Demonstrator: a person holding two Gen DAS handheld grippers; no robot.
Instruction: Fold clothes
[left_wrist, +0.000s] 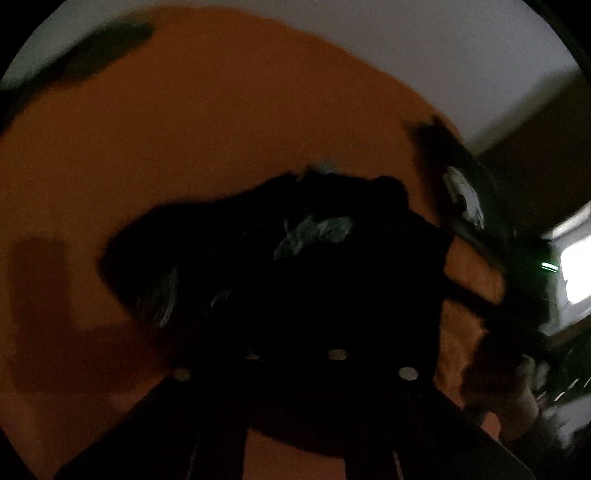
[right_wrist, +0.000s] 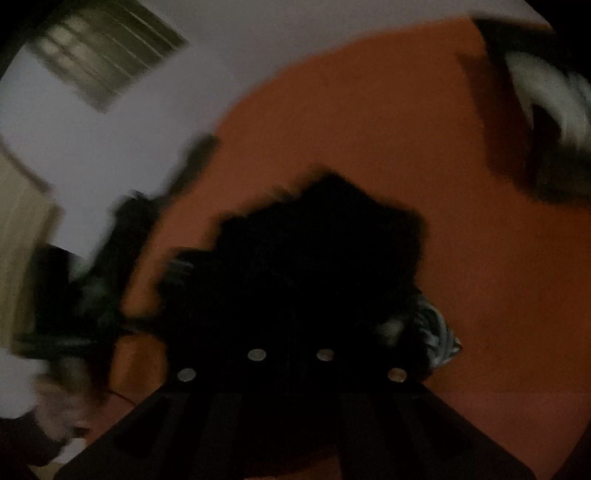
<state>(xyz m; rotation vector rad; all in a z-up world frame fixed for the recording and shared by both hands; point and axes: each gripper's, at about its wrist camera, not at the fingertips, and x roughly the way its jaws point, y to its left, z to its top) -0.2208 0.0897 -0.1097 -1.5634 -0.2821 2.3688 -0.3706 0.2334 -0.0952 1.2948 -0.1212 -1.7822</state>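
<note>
Left wrist view: dim and blurred. A black garment (left_wrist: 280, 266) with pale grey print patches lies bunched on an orange sheet (left_wrist: 192, 140), right in front of the left gripper (left_wrist: 295, 354). The fingers are dark against dark cloth; their tips merge with the garment, so I can't tell if the cloth is pinched or how wide the gap is. Shadow of the gripper falls on the sheet to the left. At the right edge the right gripper (left_wrist: 476, 206) shows as a dark blurred shape, with a hand (left_wrist: 513, 402) low in the corner. White wall (left_wrist: 424, 55) beyond the sheet; a dark green item (left_wrist: 107, 48) lies at the sheet's far left edge.

Right wrist view: also blurred. The same garment (right_wrist: 317, 266) is heaped up against the right gripper (right_wrist: 291, 354); a striped grey fold sticks out at its right side. Jaws are closed; tips are buried in black cloth, and a grip on it can't be confirmed. Orange sheet (right_wrist: 424, 184) all around. Another dark and white garment (right_wrist: 546, 110) lies at the upper right, well apart. On the left, the left gripper (right_wrist: 96, 295) as a dark smear, a hand (right_wrist: 59, 410) below it. White wall and a window (right_wrist: 107, 48) upper left.
</note>
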